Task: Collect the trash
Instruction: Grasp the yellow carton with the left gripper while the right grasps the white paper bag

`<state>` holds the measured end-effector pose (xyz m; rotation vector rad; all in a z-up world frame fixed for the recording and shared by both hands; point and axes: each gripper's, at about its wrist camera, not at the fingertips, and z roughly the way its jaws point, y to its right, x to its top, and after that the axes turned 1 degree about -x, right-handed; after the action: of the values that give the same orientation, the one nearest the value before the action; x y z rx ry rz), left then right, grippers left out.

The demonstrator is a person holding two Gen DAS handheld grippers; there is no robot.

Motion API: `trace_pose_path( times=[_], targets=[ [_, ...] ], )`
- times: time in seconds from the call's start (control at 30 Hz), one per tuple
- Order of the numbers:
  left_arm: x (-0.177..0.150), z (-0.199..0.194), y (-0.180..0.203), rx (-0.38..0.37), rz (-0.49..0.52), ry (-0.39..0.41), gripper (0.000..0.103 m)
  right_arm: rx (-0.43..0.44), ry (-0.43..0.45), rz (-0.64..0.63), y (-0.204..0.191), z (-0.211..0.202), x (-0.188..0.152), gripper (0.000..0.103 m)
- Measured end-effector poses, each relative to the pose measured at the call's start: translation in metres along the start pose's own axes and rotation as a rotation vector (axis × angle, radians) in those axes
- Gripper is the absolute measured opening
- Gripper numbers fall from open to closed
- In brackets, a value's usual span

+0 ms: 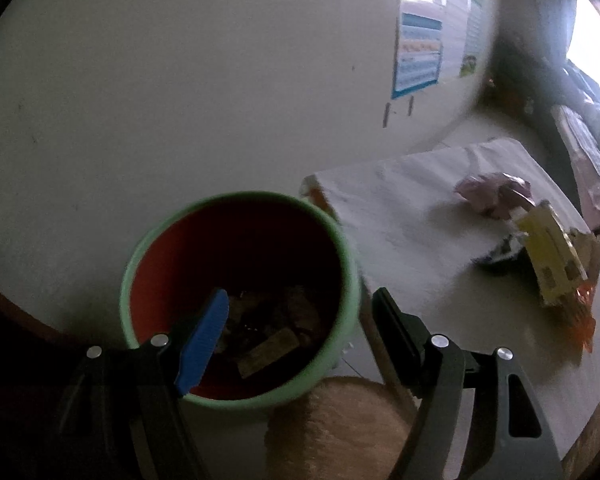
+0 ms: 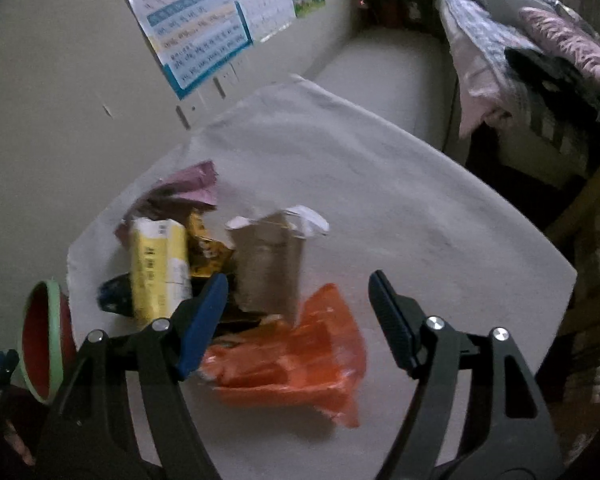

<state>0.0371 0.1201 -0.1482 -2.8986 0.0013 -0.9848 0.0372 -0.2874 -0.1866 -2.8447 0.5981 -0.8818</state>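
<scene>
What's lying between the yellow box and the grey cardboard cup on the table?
In the right wrist view, a crumpled gold-and-black foil wrapper lies between the yellow rectangular box and the grey cardboard cup.

Bin point(image 1: 342, 264): mint-green outside, red inside. Carton point(image 2: 160, 268): yellow with white panels. Wrapper point(image 2: 300, 352), lower centre: orange. Crumpled paper point(image 2: 192, 184), upper left: mauve. Cardboard tube point(image 2: 266, 264): grey-brown. Desk point(image 2: 400, 208) cloth: white. Fingers point(image 2: 204, 320): blue pads.

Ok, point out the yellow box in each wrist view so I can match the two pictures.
Left wrist view: the yellow box lies far right on the white table, right of the bin.
Right wrist view: it stands left of centre, beside the cardboard tube.
Shared landmark: the green-rimmed, red-lined bin, which sits at the far left edge in the right wrist view.
</scene>
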Motion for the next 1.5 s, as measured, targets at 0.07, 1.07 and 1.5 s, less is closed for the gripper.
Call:
trace_pose_path(
  times=[0.07,1.07,1.5],
  targets=[
    [0.001,-0.004,0.008,0.006,0.024,0.003,0.071,0.023,-0.014,0.009,0.001,0.009,0.002,0.071],
    [0.027,0.011,0.239,-0.304,0.337,-0.076,0.071,0.216,-0.024,0.1,0.064,-0.053,-0.08,0.022],
    [0.016,0.044,0.266,-0.266,0.377,-0.158,0.07,0.212,-0.024,0.094,0.067,-0.056,-0.081,0.023]
  ],
)
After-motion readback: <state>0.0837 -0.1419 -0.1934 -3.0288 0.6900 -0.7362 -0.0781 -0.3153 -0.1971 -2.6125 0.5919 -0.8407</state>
